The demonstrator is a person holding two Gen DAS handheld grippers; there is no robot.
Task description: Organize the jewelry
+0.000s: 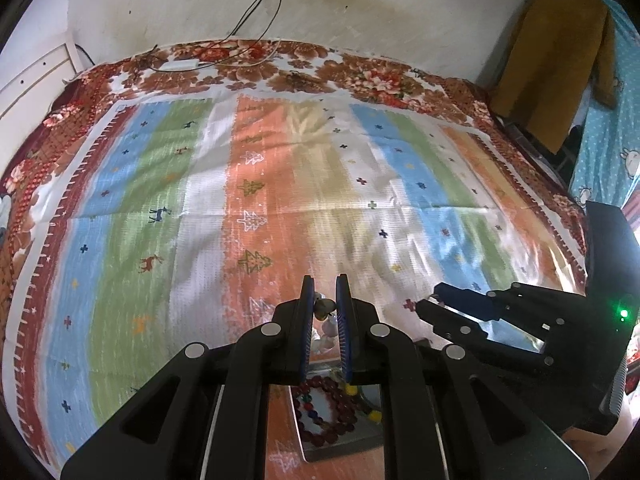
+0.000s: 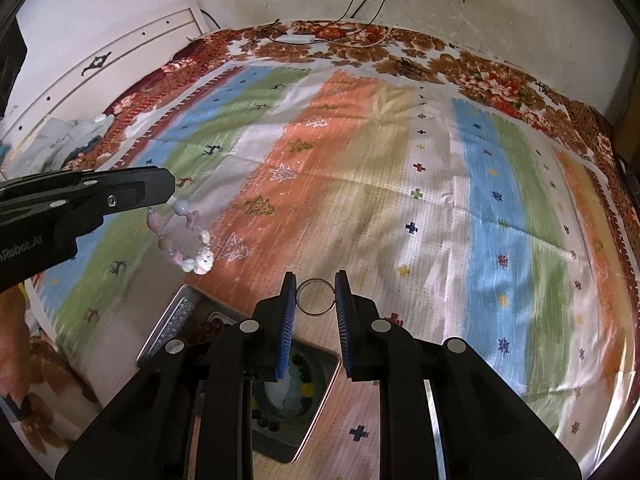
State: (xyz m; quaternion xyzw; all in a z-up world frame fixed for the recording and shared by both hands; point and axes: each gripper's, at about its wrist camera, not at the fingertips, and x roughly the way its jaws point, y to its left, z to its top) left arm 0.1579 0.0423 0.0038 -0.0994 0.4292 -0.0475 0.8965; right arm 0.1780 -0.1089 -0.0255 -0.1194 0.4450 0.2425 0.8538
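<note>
My left gripper [image 1: 325, 304] is shut on a pale pink and white bead bracelet [image 2: 184, 236], which hangs from its tip [image 2: 170, 194] above the striped cloth. My right gripper [image 2: 316, 294] is shut on a thin metal ring [image 2: 315, 297]; it also shows in the left wrist view [image 1: 430, 304]. Below both grippers lie metal trays: one [image 1: 320, 456] holds a dark red bead bracelet [image 1: 326, 412], one [image 2: 316, 412] holds dark and yellow beads and a pale stone piece.
A striped cloth [image 1: 280, 184] with trees and deer covers a floral-bordered bed [image 1: 304, 68]. Cables and a white charger [image 1: 182, 65] lie at the far edge by the wall. A mustard garment [image 1: 556, 52] hangs at right. A white headboard [image 2: 100, 76] stands at left.
</note>
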